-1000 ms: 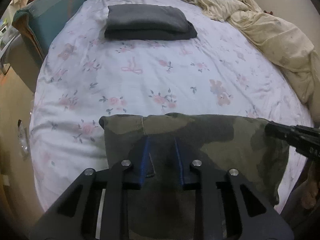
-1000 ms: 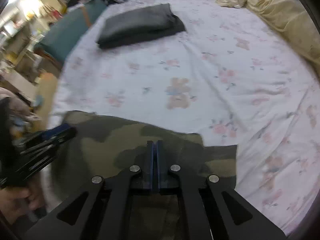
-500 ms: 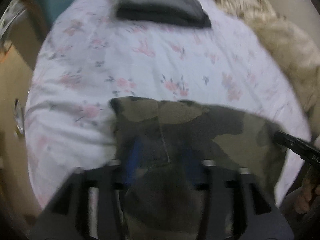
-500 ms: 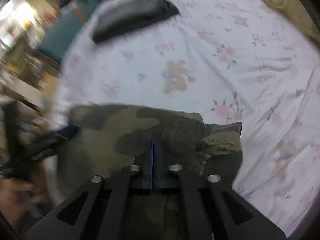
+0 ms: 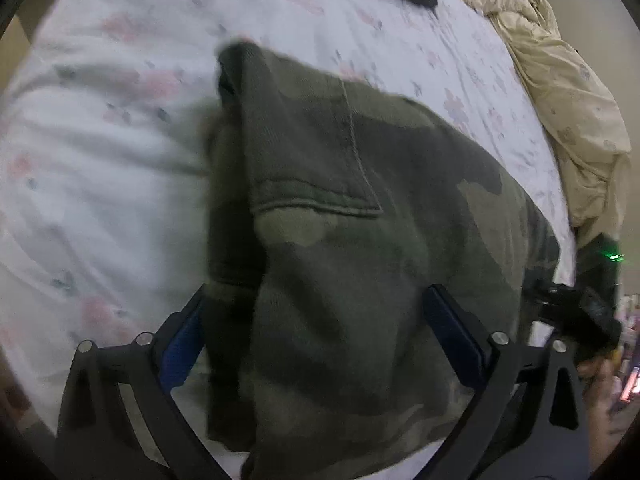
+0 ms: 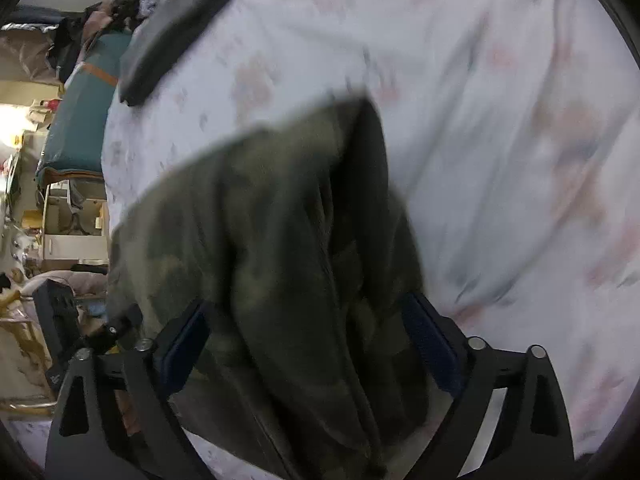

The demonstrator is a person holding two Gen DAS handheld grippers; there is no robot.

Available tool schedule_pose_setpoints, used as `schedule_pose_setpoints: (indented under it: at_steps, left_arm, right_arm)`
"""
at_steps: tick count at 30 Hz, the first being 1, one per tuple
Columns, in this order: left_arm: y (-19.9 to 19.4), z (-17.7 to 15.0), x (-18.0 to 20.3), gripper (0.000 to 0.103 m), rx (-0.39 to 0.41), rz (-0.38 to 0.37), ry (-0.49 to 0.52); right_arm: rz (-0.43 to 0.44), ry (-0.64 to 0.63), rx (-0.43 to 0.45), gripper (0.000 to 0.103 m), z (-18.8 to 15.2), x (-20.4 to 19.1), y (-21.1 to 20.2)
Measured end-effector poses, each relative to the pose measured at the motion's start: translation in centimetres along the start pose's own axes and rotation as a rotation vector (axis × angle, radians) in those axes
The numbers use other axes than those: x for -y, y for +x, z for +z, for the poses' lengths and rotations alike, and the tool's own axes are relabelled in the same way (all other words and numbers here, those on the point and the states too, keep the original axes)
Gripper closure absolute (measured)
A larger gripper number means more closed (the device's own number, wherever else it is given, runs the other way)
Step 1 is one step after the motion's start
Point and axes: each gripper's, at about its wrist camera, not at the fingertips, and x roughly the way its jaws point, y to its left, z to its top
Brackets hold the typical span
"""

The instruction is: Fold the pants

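The camouflage pants point(image 5: 360, 240) lie folded in a bundle on the floral bed sheet point(image 5: 100, 180), close under both cameras. My left gripper point(image 5: 316, 340) hangs over their near part. Its jaws are opening wide, and cloth lies between the blue pads point(image 5: 182, 344) without being pinched. My right gripper point(image 6: 308, 344) stands over the other end of the pants point(image 6: 260, 220). Its jaws are also opening, with folded cloth loose between the pads point(image 6: 430, 344). Each view shows the other gripper at its edge, the right gripper point(image 5: 580, 316) and the left gripper point(image 6: 60, 320).
A stack of folded dark grey garments point(image 6: 172, 36) lies farther up the bed. A crumpled cream duvet point(image 5: 560, 100) runs along the bed's right side. A teal cushion point(image 6: 80, 120) and cluttered shelves stand beyond the bed's left edge.
Both grippers were shut on the pants and have opened wide. Both have sunk toward the bed and tilted, so the pants now fill the views.
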Motion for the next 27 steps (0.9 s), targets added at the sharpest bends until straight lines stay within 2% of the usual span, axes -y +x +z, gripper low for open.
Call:
schedule_pose_setpoints:
  at_steps: [1, 2, 3, 4, 5, 6, 7, 9, 10, 12, 14, 18, 21, 23, 24, 26, 27]
  left_arm:
    - [0.3, 0.0, 0.2, 0.026, -0.016, -0.03, 0.001]
    - [0.3, 0.1, 0.4, 0.034, -0.019, -0.054, 0.01]
    - [0.1, 0.0, 1.0, 0.046, -0.011, -0.046, 0.035]
    - [-0.2, -0.1, 1.7, 0.059, -0.001, -0.03, 0.068]
    - [-0.9, -0.4, 2.4, 0.065, 0.02, -0.006, 0.105]
    - [-1.8, -0.6, 3.1, 0.076, 0.046, 0.012, 0.139]
    - [-2.5, -0.7, 3.3, 0.081, 0.059, 0.005, 0.137]
    - [-4.9, -0.8, 3.8, 0.083, 0.109, -0.067, 0.101]
    - [-6.1, -0.9, 4.3, 0.083, 0.133, -0.087, 0.111]
    - [-8.9, -1.0, 5.6, 0.083, 0.203, -0.114, 0.154]
    - [-11.4, -0.2, 6.4, 0.083, 0.263, -0.144, 0.154]
    - [-14.7, 3.9, 7.4, 0.083, 0.349, -0.128, 0.15]
    - [-16.0, 9.6, 7.7, 0.083, 0.397, -0.104, 0.157]
    - [-16.7, 14.2, 7.6, 0.083, 0.427, -0.085, 0.165]
    - [-17.0, 16.7, 7.4, 0.083, 0.442, -0.079, 0.168]
    - [-17.5, 22.1, 6.3, 0.082, 0.468, -0.067, 0.162]
    - [-17.5, 25.6, 5.8, 0.082, 0.476, -0.055, 0.163]
  right_arm:
    - [0.018, 0.013, 0.009, 0.005, -0.2, 0.1, 0.1]
    - [0.024, 0.011, 0.024, 0.017, -0.5, 0.0, 0.1]
    - [0.043, -0.018, 0.042, 0.042, -0.8, -0.6, 0.0]
    - [0.051, -0.068, 0.06, 0.047, -1.3, -1.7, -0.4]
    - [0.019, -0.115, 0.083, 0.056, -1.8, -2.7, -0.8]
    - [0.002, -0.15, 0.095, 0.063, -2.1, -3.3, -1.1]
    - [-0.005, -0.183, 0.12, 0.065, -2.6, -4.1, -1.8]
    - [0.039, -0.161, 0.146, 0.07, -2.5, -4.1, -3.1]
    - [0.059, -0.172, 0.182, 0.07, -2.7, -4.6, -4.4]
    - [0.048, -0.236, 0.24, 0.071, -3.0, -5.8, -6.4]
    - [0.102, -0.263, 0.305, 0.071, -2.0, -7.3, -8.8]
    - [0.132, -0.317, 0.33, 0.071, 2.1, -10.9, -10.8]
    - [0.146, -0.369, 0.345, 0.071, 7.3, -14.4, -10.7]
    - [0.149, -0.413, 0.358, 0.071, 12.4, -17.4, -10.1]
    - [0.148, -0.426, 0.361, 0.071, 14.1, -18.5, -9.4]
    - [0.142, -0.458, 0.37, 0.071, 20.0, -21.6, -8.1]
    - [0.142, -0.464, 0.371, 0.071, 21.7, -22.2, -7.9]
